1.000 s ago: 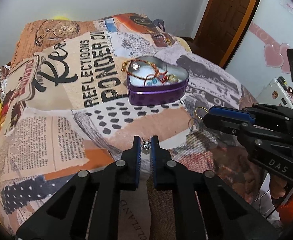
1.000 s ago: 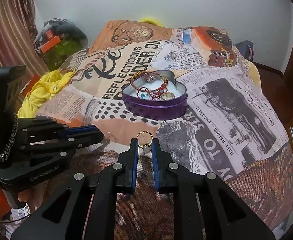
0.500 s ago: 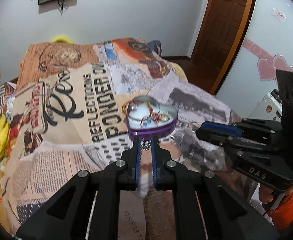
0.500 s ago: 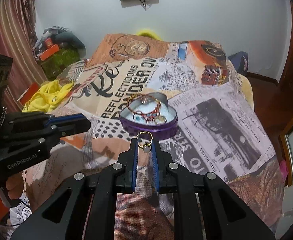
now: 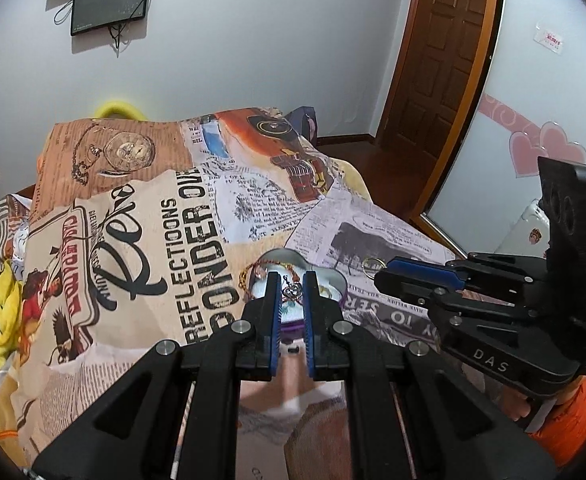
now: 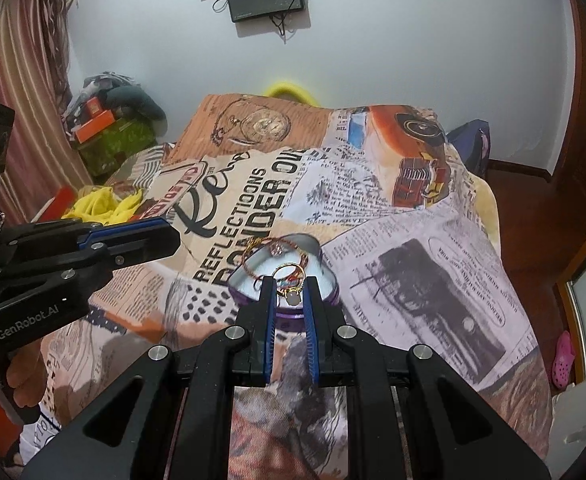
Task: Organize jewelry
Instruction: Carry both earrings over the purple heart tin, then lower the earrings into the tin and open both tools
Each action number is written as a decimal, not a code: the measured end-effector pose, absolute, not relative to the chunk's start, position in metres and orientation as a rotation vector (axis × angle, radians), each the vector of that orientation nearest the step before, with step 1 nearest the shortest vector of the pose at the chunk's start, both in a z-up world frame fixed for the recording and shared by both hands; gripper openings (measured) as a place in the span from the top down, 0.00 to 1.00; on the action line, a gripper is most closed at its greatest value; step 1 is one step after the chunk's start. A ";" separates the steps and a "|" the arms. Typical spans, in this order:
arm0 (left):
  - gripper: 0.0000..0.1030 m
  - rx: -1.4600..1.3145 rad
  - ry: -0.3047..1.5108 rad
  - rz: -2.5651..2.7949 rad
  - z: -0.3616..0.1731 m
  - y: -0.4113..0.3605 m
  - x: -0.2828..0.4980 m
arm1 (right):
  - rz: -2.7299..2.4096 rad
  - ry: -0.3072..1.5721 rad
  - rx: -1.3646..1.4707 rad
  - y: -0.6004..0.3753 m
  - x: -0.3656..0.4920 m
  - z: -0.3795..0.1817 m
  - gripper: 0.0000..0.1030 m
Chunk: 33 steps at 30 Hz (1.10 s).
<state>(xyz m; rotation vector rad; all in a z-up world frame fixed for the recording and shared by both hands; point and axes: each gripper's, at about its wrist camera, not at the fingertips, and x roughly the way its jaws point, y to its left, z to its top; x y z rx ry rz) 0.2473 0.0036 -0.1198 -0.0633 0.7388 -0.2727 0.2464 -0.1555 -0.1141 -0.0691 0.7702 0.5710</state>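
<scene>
Left gripper shows in its own wrist view with its jaws drawn close on a small silver charm, pinched near the tips. Straight beyond those tips, and lower, sits the tin, a purple heart-shaped box lying open on the printed bedspread; most of the tin is hidden behind the fingers, so only its far rim and a bit of gold chain at the left edge show. The charm lies in line with the tin's pale floor, so I judge the coming move to be a short carry forward and down before letting go. Right gripper enters this view from the right of the tin, level with its rim, a gold ring peeking from its tip. In the right wrist view that gripper is closed on the ring, whose hoop stands upright above the tips with a pale stone hanging below. Here the tin is plainer: its left lobe, a red-and-gold bracelet draped over the far rim, and beads on the floor. The left gripper reaches in left of the tin, its tip short of the rim. Both seem about equally near; which is closer I cannot tell.
</scene>
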 end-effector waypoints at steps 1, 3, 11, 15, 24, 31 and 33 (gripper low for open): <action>0.92 -0.063 0.738 -0.273 -0.120 0.003 0.249 | 0.569 0.770 -0.068 -0.156 0.249 -0.114 0.89; 0.92 -0.063 0.738 -0.276 -0.121 0.003 0.254 | 0.567 0.770 -0.064 -0.155 0.254 -0.115 0.89; 0.92 -0.076 0.766 -0.287 -0.133 0.001 0.276 | 0.569 0.788 -0.065 -0.150 0.270 -0.124 0.89; 0.92 -0.080 0.797 -0.293 -0.144 0.000 0.289 | 0.571 0.805 -0.079 -0.146 0.278 -0.132 0.89; 0.92 -0.076 0.863 -0.298 -0.171 -0.006 0.307 | 0.585 0.868 -0.082 -0.141 0.291 -0.151 0.89; 0.92 -0.086 0.897 -0.310 -0.183 -0.008 0.313 | 0.596 0.897 -0.087 -0.138 0.294 -0.157 0.89; 0.92 -0.091 0.901 -0.309 -0.185 -0.008 0.313 | 0.602 0.903 -0.089 -0.138 0.294 -0.158 0.88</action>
